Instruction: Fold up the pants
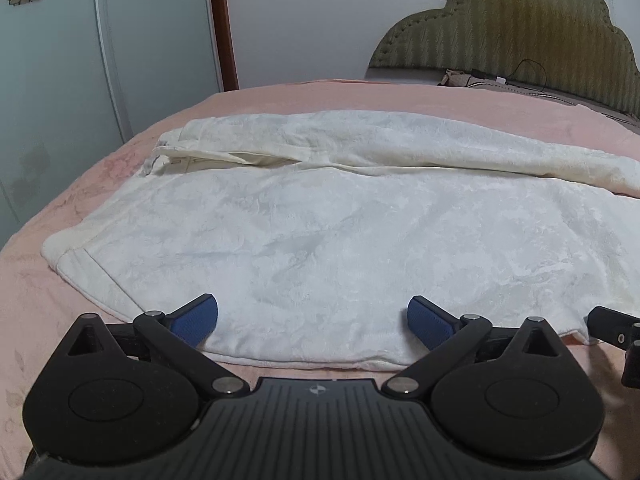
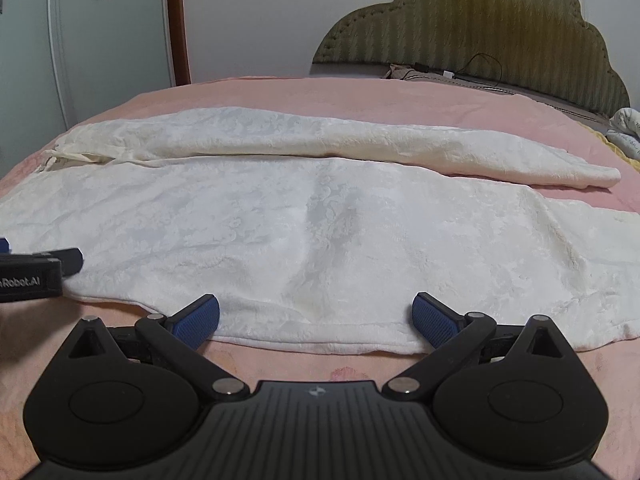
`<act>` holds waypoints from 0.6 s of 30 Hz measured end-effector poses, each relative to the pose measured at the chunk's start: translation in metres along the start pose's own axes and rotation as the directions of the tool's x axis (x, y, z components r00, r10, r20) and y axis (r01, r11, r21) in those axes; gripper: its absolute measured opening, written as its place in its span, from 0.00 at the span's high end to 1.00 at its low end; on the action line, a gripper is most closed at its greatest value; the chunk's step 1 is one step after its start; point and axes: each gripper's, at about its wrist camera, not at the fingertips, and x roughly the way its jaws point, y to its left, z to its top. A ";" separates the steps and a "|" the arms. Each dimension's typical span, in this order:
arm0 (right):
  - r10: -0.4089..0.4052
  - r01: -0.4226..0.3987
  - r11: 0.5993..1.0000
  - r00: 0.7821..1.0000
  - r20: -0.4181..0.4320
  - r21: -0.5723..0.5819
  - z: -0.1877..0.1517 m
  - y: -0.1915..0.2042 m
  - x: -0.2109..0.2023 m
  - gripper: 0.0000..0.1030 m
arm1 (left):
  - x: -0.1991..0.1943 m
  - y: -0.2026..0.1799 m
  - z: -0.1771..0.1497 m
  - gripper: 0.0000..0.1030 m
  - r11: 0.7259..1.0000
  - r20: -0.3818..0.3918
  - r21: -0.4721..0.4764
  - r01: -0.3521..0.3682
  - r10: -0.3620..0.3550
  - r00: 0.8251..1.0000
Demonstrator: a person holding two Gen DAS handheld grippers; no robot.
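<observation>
On the pink plush bed cover (image 1: 300, 96), the white, textured fleece pants (image 1: 320, 240) lie spread flat, waistband to the left, legs running right, the far leg rolled into a ridge along the middle. My left tool (image 1: 312, 320) sits at the near hem with both blue-padded fingers (image 1: 196, 318) splayed wide, holding nothing; my right tool (image 2: 316, 320) is the same further along the same edge, released, pads just over the hem. Risks as I judge them: fleece is thick and slippery, so a shallow pinch likely catches only the top layer and the bottom layer stays behind, giving a skewed fold. Pads could also bite the bed cover under the hem and drag it up with the cloth. The two tools are near each other, so the leg ends at the right would sag or trail if I lift from here. Uneven lift height twists the fold line. The far ridge may unroll when the near half lands on it.
</observation>
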 end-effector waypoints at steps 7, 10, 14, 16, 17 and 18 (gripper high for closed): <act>-0.004 0.004 1.000 1.000 0.010 0.003 -0.002 0.002 0.000 0.00 | -0.002 -0.007 -0.005 0.00 0.999 0.020 0.030 -0.030 0.030 0.999; -0.001 0.001 1.000 1.000 0.013 0.010 -0.002 0.002 0.000 0.00 | -0.002 -0.008 -0.005 0.00 0.999 0.022 0.030 -0.029 0.029 0.999; 0.000 0.000 1.000 1.000 0.016 0.015 -0.002 0.002 0.001 0.00 | -0.001 -0.004 -0.004 0.00 1.000 0.016 0.015 -0.015 0.015 1.000; -0.002 0.001 1.000 1.000 0.016 0.015 -0.002 0.002 0.001 0.00 | -0.001 -0.004 -0.005 0.00 1.000 0.016 0.012 -0.012 0.012 1.000; -0.001 0.001 1.000 1.000 0.016 0.015 -0.002 0.002 0.001 0.00 | -0.001 -0.003 -0.005 0.00 1.000 0.017 0.013 -0.012 0.012 1.000; -0.001 0.001 1.000 1.000 0.016 0.016 -0.002 0.002 0.001 0.00 | -0.001 -0.003 -0.005 0.00 1.000 0.016 0.013 -0.012 0.012 1.000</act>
